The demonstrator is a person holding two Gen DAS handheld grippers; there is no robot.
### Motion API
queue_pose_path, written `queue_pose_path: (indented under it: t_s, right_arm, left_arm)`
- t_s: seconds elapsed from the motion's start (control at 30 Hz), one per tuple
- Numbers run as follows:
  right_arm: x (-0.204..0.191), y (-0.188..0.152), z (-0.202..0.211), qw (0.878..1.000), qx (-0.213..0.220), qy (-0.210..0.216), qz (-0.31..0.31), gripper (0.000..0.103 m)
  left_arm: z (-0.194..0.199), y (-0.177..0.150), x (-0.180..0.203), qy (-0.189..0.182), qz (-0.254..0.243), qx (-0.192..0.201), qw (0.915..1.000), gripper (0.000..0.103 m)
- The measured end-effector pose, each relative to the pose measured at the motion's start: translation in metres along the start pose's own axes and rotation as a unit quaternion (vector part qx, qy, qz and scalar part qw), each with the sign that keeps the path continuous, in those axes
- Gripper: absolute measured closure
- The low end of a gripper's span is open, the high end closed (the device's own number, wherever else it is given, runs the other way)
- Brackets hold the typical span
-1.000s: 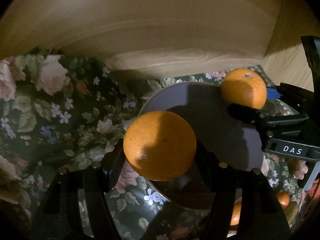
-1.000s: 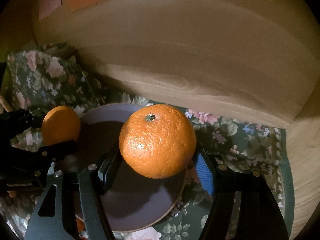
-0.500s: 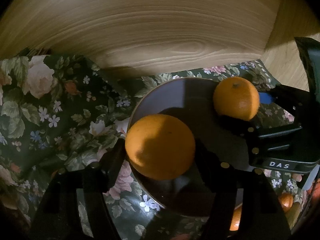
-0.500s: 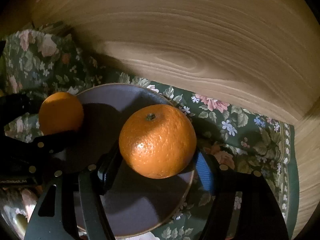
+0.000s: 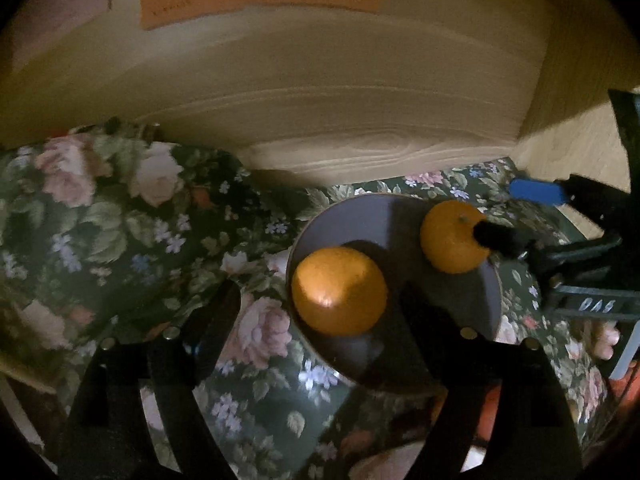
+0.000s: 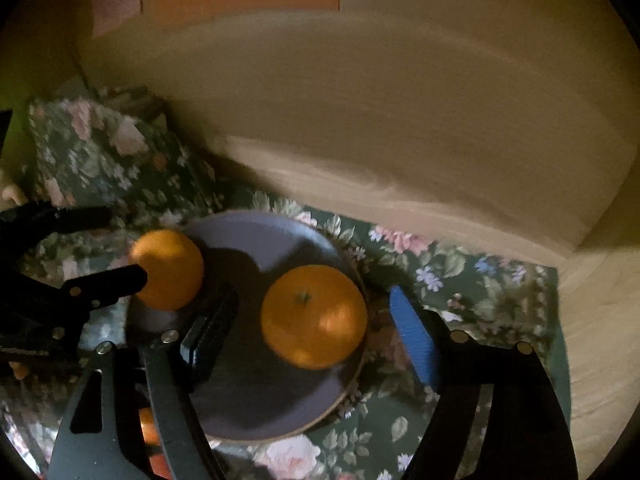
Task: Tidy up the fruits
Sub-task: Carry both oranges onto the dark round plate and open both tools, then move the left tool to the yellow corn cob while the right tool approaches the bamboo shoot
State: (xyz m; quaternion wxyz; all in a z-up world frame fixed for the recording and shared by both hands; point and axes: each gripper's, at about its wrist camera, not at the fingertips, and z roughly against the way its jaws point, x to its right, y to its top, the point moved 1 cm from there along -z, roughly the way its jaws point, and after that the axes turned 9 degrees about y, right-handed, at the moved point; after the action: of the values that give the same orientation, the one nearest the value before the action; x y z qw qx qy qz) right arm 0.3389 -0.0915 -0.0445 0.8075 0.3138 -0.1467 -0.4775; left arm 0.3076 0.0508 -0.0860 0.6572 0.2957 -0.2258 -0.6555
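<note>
Two oranges lie on a grey-purple plate on a floral cloth. The left orange rests at the plate's left rim, between the fingers of my left gripper. Those jaws are opening and the pads stand clear of the fruit. The right orange, stem up, sits by the plate's right rim. My right gripper straddles it with jaws opening. Its blue pad is off the peel.
The dark green floral cloth covers the surface and bunches up at the left. A pale wooden panel rises right behind the plate. Bare wood lies to the right. Small orange fruit shows low under the fingers.
Both grippers held an orange over the plate. Their jaws have since spread and pulled up and back, and each orange now lies on the plate.
</note>
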Motion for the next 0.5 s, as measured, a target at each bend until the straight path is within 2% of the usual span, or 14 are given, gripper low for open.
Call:
queue_pose_path:
  t_s: [0.2, 0.37, 0.4, 0.5]
  right_arm:
    - [-0.018, -0.012, 0.042, 0.999, 0.039, -0.014, 0.012, 0.024]
    - [-0.033, -0.035, 0.070, 0.998, 0.064, -0.018, 0.016, 0.023]
    - [-0.034, -0.039, 0.074, 0.998, 0.067, -0.017, 0.015, 0.022]
    - [-0.040, -0.054, 0.085, 0.997, 0.073, -0.016, 0.009, 0.019]
  left_arm:
    - [0.034, -0.021, -0.003, 0.021, -0.002, 0.021, 0.9996, 0.021]
    - [0.054, -0.040, -0.010, 0.000, 0.011, 0.018, 0.9998, 0.021]
    - [0.059, -0.045, -0.010, -0.009, 0.009, 0.033, 0.9994, 0.021]
    - [0.071, -0.061, -0.012, -0.015, 0.011, 0.037, 0.9991, 0.021]
